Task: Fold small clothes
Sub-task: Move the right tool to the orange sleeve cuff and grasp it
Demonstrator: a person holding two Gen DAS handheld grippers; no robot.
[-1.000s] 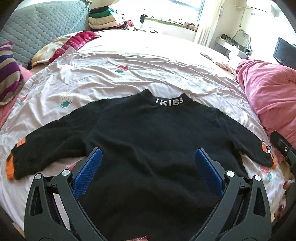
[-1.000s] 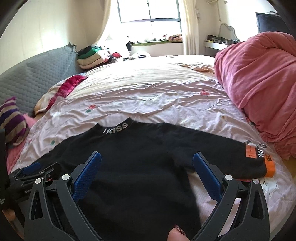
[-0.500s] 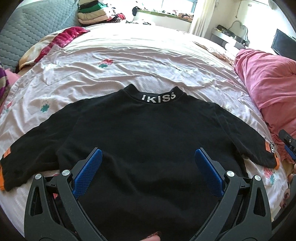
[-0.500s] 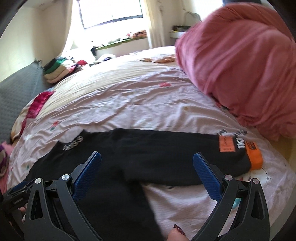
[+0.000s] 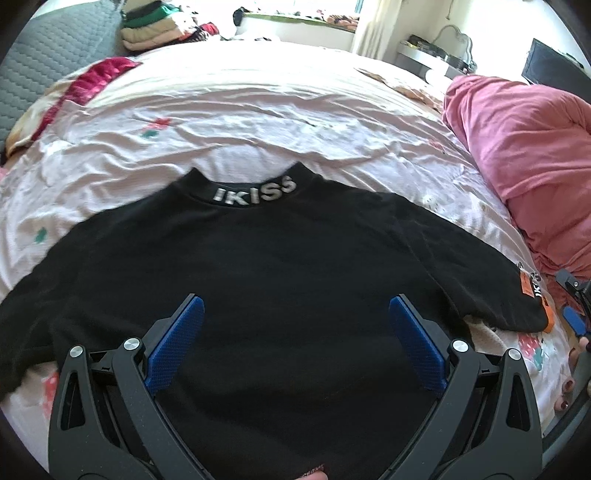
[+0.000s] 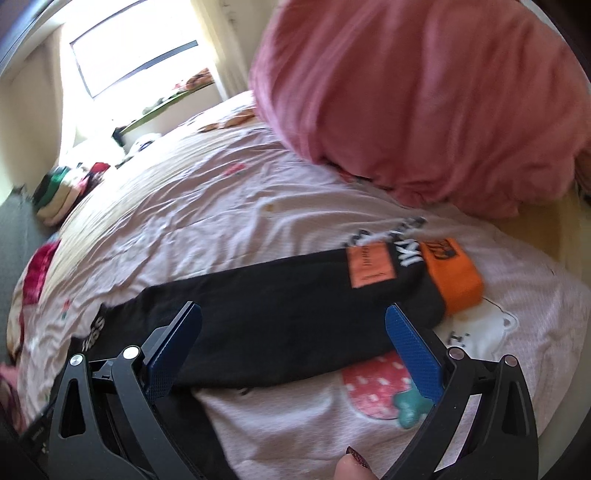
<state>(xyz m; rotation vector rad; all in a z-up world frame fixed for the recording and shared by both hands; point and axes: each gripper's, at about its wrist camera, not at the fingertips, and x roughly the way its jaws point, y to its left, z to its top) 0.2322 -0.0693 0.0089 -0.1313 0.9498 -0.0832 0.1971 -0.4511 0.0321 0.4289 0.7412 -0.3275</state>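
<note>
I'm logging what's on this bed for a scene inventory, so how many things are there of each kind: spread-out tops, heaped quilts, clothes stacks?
Black top laid flat: 1
Pink quilt heaped: 1
Stack of folded clothes at the far edge: 1
Total: 3

Sweater (image 5: 288, 266) flat on bedsheet (image 5: 258, 122)

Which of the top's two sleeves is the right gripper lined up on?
The sleeve with the orange cuff near the pink duvet; it lies between the open right gripper. The other sleeve is out of that view.
</note>
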